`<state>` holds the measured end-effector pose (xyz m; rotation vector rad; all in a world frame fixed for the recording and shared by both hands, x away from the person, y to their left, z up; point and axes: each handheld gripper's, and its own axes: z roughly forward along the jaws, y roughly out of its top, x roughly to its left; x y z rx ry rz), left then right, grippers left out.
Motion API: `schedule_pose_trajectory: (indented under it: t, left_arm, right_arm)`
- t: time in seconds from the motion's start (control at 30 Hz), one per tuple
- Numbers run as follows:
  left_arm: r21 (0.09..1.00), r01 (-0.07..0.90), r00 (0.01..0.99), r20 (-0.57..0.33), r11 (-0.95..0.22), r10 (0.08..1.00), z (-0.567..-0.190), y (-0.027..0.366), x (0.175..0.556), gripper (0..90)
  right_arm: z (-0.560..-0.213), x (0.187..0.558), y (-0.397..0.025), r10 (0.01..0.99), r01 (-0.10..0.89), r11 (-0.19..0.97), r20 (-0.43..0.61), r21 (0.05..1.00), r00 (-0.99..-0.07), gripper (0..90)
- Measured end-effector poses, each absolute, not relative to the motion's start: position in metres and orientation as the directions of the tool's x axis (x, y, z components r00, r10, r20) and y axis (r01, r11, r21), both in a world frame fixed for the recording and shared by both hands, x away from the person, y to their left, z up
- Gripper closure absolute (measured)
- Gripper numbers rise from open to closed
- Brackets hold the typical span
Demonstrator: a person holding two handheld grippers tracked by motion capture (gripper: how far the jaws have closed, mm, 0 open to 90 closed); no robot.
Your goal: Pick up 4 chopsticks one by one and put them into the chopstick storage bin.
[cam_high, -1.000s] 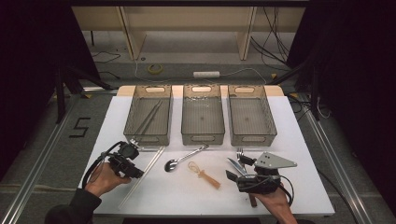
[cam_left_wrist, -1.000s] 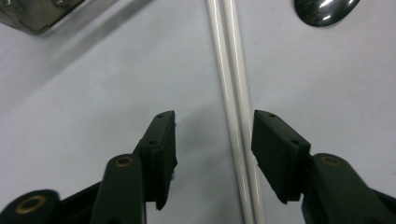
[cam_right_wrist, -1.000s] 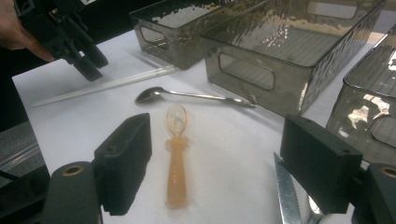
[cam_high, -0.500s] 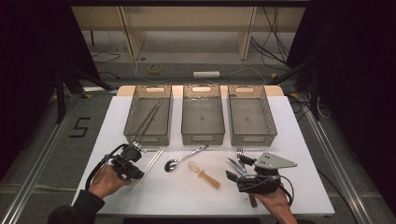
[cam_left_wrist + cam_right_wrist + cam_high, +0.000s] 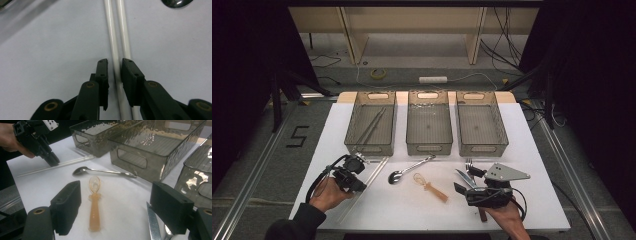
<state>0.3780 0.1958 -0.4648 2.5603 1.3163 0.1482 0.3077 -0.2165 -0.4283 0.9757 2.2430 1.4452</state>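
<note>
Since the frame a second back, the left gripper (image 5: 360, 187) has slid forward and down along the pair of thin white plastic chopsticks (image 5: 362, 186), while the right gripper (image 5: 460, 181) has hardly stirred. Those chopsticks lie on the white table (image 5: 537, 165) just in front of the left-hand smoky transparent bin (image 5: 371, 123), their long axis running diagonally from the bin's near corner back toward the person's side. In the left gripper view they run straight ahead between the two black jaws, one stick (image 5: 113, 50) in the gap and its twin (image 5: 125, 42) passing under the inner edge of the right-hand jaw. The jaws stand slightly apart, astride the sticks and low over the table, not yet pinching them. The right gripper's jaws are wide apart and hold nothing; between them in its own view lies a translucent amber plastic spoon (image 5: 94, 202), bowl pointing away, with a steel spoon (image 5: 100, 171) beyond it and a serrated knife blade (image 5: 153, 225) by the right jaw.
</note>
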Motion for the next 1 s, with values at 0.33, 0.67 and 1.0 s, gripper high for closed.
schedule_pose_trajectory:
  t: [0.33,0.67,1.0]
  left_arm:
    - [0.274,0.781,0.589,-0.022,-0.562,0.808,-0.4651,0.1953,0.3779,81.6]
    - [0.277,0.795,0.57,-0.036,-0.54,0.821,-0.4651,0.1971,0.3786,84.0]
    - [0.277,0.794,0.569,-0.023,-0.542,0.822,-0.4653,0.1953,0.3775,84.3]
  right_arm:
    - [-0.4286,0.3077,-0.2158,0.681,0.38,0.265,0.107,0.886,-0.725,26.1]
    - [-0.4287,0.3077,-0.2158,0.682,0.38,0.267,0.105,0.885,-0.724,26.2]
    - [-0.4287,0.3077,-0.2158,0.683,0.381,0.269,0.104,0.885,-0.723,26.3]
